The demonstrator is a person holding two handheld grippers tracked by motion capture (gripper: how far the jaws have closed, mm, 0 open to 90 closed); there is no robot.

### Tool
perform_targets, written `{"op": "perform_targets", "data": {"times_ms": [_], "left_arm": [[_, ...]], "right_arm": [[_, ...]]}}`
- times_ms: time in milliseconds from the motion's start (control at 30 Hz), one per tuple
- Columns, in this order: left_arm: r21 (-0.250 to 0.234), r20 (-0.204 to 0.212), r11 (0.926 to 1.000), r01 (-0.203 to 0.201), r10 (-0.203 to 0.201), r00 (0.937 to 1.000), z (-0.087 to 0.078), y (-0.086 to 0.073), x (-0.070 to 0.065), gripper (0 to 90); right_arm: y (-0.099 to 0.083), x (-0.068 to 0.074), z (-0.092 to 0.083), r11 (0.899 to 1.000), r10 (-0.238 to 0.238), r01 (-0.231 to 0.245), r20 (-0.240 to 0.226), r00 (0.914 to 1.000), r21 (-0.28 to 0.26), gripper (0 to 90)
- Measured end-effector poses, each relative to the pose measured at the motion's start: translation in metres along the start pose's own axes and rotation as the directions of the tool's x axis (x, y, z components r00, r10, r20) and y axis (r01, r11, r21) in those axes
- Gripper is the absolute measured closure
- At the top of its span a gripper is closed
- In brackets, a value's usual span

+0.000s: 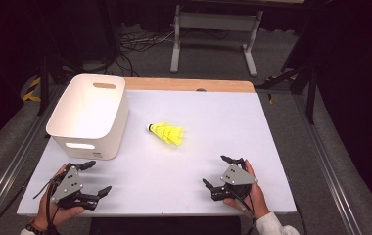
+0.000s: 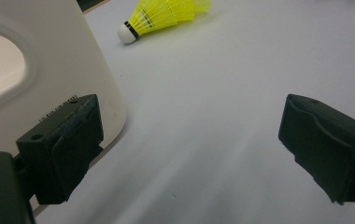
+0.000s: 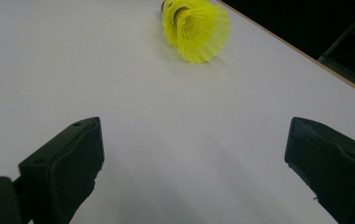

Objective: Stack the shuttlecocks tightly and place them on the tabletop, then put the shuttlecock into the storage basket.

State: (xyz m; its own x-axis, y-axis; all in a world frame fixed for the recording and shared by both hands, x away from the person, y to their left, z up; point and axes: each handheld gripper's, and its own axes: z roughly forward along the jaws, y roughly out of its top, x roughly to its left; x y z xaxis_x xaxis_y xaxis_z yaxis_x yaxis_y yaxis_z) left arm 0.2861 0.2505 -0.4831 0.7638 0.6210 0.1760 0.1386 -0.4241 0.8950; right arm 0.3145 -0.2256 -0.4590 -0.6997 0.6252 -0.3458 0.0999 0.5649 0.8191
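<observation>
**Both hand-held grippers open at the near edge, shuttlecock lying mid-bench**

At about 8 o'clock on the white bench (image 1: pixel 213 117), the left hand-held gripper (image 1: pixel 98 177) rests near the front edge, its jaws spread wide with nothing between them. In the left gripper view one jaw sits just beside the rounded near corner of the white plastic bin (image 2: pixel 49 70). That bin (image 1: pixel 90 115) stands upright at roughly 10 o'clock, open at the top, with a handle slot in each end wall.

Just right of the bin, close to the bench's centre, the yellow shuttlecock (image 1: pixel 167 132) lies on its side, its white cork tip pointing towards the bin and its skirt towards 3 o'clock. It is well apart from both grippers.

At about 5 o'clock the right hand-held gripper (image 1: pixel 218 170) also rests on the bench, jaws wide apart and empty; its own view looks up the bench at the shuttlecock's skirt (image 3: pixel 196 30).
</observation>
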Motion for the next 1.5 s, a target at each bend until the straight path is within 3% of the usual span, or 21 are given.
{"op": "perform_targets", "data": {"times_ms": [200,567,733,1033,1233,1267,1400,1500], "left_arm": [[0.007,-0.005,1.0000,-0.001,0.001,1.0000,-0.002,0.000,-0.003,7.5],[0.012,-0.006,0.9999,0.009,-0.009,0.9999,0.001,0.000,-0.001,7.6],[0.019,0.002,0.9998,-0.011,0.011,0.9999,0.005,0.003,-0.002,7.5],[0.017,0.023,0.9997,-0.016,0.015,0.9996,0.008,0.004,-0.001,7.8],[0.023,0.033,0.9993,-0.031,0.031,0.9990,0.010,0.005,-0.003,7.8],[0.025,0.036,0.9993,-0.027,0.026,0.9990,0.010,0.005,-0.004,7.8],[0.023,0.039,0.9994,-0.026,0.025,0.9989,0.010,0.005,-0.004,7.9],[0.030,0.039,0.9989,-0.036,0.035,0.9986,0.010,0.005,-0.004,8.2]], "right_arm": [[0.006,0.002,0.007,1.000,-0.003,0.003,-0.001,1.0000,-0.002,5.3],[0.023,0.008,0.028,1.000,-0.017,0.016,-0.054,0.9984,-0.002,6.9],[0.033,0.004,0.047,0.999,0.037,-0.036,-0.092,0.9951,0.021,6.7],[0.052,0.006,0.083,0.997,0.073,-0.066,-0.148,0.9864,0.047,6.8],[0.068,0.006,0.113,0.989,0.123,-0.107,-0.177,0.9764,0.100,7.6],[0.072,0.005,0.121,0.985,0.149,-0.129,-0.186,0.9713,0.115,8.8],[0.074,0.004,0.136,0.976,0.190,-0.163,-0.198,0.9616,0.144,11.5],[0.075,0.004,0.141,0.973,0.202,-0.174,-0.199,0.9589,0.149,13.2]]}}
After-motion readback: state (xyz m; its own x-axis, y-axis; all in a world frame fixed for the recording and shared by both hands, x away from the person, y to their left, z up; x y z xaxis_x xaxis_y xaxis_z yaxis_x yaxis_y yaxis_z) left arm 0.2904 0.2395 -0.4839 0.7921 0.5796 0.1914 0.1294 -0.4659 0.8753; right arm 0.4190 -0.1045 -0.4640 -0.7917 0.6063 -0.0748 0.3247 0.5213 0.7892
